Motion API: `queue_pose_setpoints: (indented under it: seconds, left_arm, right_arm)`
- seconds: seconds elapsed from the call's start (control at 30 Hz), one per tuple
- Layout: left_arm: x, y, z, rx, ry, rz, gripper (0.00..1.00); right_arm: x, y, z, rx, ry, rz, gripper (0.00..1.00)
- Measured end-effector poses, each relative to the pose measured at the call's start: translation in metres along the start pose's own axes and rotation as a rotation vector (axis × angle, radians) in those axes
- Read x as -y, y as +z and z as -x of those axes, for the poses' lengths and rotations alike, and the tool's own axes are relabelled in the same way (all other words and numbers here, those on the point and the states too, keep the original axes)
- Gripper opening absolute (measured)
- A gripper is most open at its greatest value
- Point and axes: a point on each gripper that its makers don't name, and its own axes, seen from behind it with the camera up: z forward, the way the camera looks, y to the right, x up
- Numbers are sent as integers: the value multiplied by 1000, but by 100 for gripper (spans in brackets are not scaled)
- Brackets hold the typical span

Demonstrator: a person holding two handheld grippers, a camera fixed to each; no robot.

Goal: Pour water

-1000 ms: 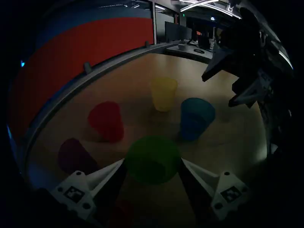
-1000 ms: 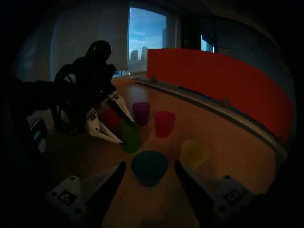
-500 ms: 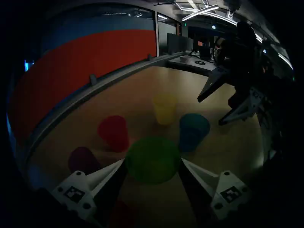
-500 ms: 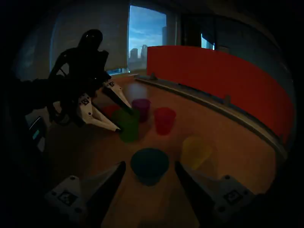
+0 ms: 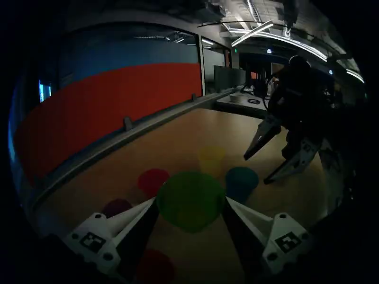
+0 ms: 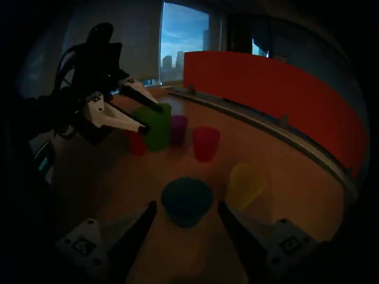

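Our left gripper (image 5: 189, 202) was clamped on the green cup (image 5: 190, 187), both fingers pressed to its sides, holding it up above the wooden table (image 5: 189, 137). Our right gripper (image 6: 185, 208) stood wide, one finger on each side of the teal cup (image 6: 186, 199), touching nothing. Farther off stood the yellow cup (image 6: 246, 182) to the right, the red cup (image 6: 206, 143) and the purple cup (image 6: 178, 130)

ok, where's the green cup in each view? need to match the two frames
Left gripper view: green cup bottom centre, close to the camera.
Right gripper view: green cup upper left of centre, clamped in the left hand-held gripper.
Shared landmark: teal cup, just right of the green cup in the left gripper view, bottom centre in the right gripper view.
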Motion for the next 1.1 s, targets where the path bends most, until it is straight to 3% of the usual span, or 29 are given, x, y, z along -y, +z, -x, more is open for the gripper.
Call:
queue_pose_setpoints:
  seconds: [0.7, 1.1]
  left_arm:
    - [5, -47, -61, -249, -29, -15, 88]
    - [5, -62, -72, -305, -42, -11, 88]
  right_arm:
    - [-6, 18, 17, 26, 9, 8, 95]
    - [-5, 32, 19, 27, 9, -3, 95]
